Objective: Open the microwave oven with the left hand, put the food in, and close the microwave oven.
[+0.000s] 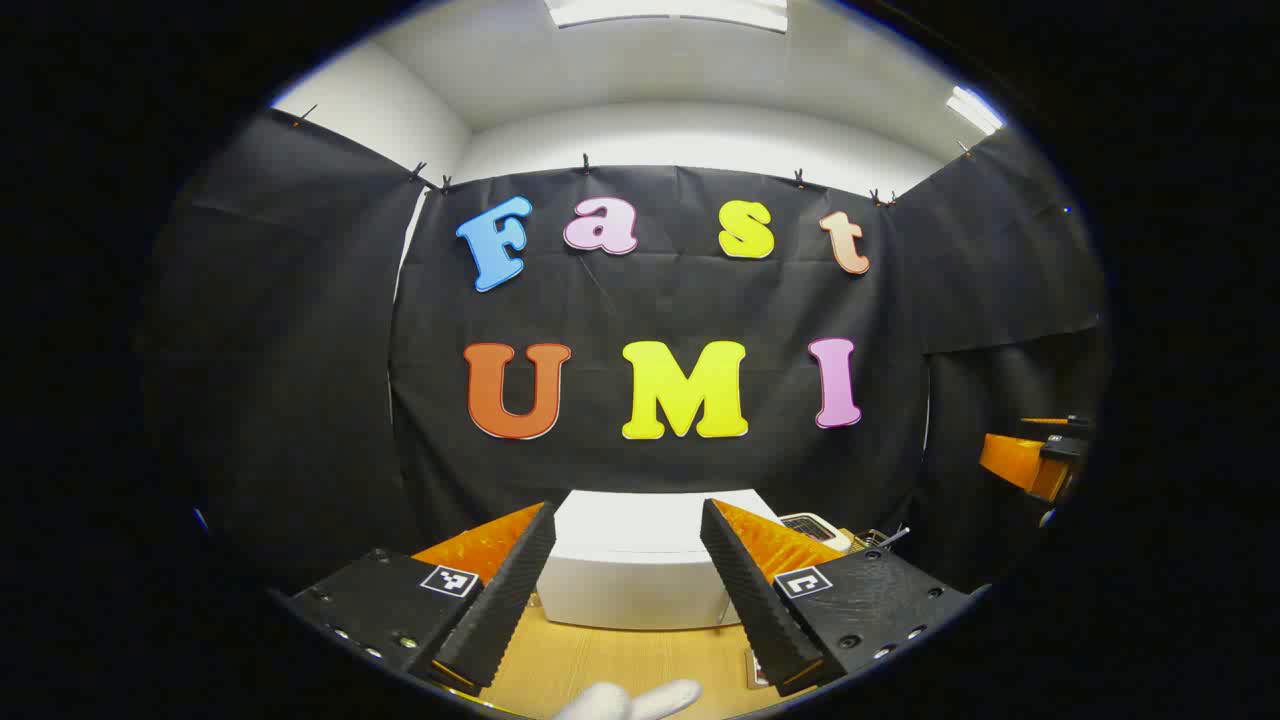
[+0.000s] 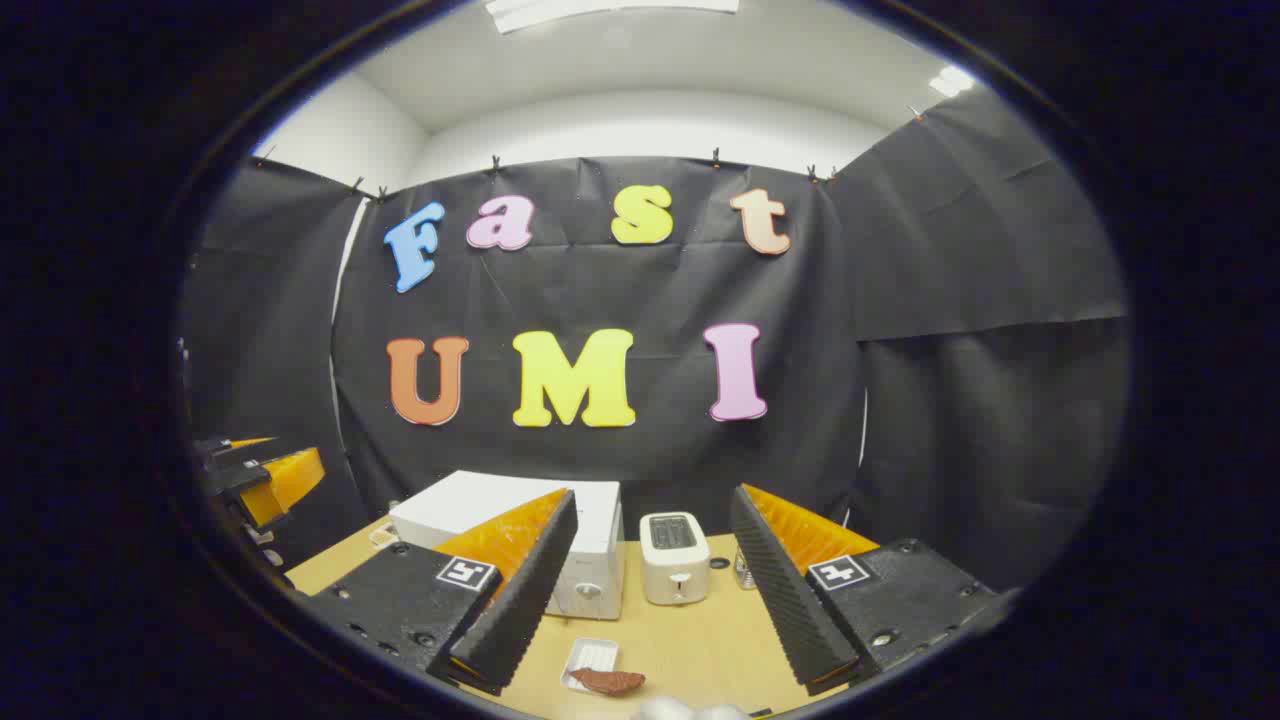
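both grippers' fingers [image 1: 495,600] [image 2: 520,595] spread wide, holding nothing. microwave [image 1: 635,565] shut on table [image 1: 600,660], straight ahead of left gripper [image 1: 628,600]; food [image 2: 607,681] on tray below right gripper [image 2: 655,600]. risk: missing door edge, shoving microwave backward.

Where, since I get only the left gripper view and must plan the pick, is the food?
Observer: The food lies on a small white tray on the table, in front of the microwave.
Operator: Is the right gripper free to take it?
Observer: Yes. The right gripper is open, with nothing between its fingers.
Operator: Anything near the tray to avoid?
Observer: A toaster stands behind the tray, close beside the microwave.
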Demonstrator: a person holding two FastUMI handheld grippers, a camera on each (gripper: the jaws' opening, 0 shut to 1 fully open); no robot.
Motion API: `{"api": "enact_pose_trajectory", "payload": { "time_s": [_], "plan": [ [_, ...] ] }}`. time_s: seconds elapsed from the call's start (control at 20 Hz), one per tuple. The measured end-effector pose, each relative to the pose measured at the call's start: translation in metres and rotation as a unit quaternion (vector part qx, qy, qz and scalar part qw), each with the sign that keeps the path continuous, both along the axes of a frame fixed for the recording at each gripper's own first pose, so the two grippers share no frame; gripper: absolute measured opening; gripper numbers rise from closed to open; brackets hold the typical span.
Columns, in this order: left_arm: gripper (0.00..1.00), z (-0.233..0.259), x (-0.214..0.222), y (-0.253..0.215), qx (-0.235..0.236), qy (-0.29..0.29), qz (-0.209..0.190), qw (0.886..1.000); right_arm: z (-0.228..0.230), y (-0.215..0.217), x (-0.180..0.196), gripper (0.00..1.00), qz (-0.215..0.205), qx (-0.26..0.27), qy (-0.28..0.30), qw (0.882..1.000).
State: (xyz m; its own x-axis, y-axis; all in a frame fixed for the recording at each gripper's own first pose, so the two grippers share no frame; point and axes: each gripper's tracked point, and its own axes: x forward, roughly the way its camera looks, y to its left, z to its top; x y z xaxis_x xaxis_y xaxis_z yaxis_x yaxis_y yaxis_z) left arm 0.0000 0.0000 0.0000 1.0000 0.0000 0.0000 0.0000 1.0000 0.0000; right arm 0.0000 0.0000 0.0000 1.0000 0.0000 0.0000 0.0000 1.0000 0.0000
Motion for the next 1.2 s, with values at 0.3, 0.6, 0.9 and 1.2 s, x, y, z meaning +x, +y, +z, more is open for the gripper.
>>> {"api": "enact_pose_trajectory", "payload": {
  "time_s": [0.3,0.6,0.9,1.2],
  "plan": [
    [0.92,-0.001,0.002,-0.014,0.012,0.0,-0.014,1.0,-0.002,-0.007,0.003,0.99,0.002,-0.002,0.004,1.0],
    [0.92,-0.005,0.005,-0.021,0.012,0.002,-0.02,1.0,0.001,-0.011,0.006,0.99,0.001,-0.008,-0.001,1.0],
    [0.92,-0.039,0.021,-0.04,0.006,0.01,-0.029,1.0,-0.002,-0.025,0.01,0.99,-0.003,0.002,0.003,1.0],
    [0.92,-0.129,0.054,-0.095,0.002,0.052,-0.066,0.996,0.017,-0.055,0.012,0.99,-0.022,0.002,0.006,1.0]
  ]
}}
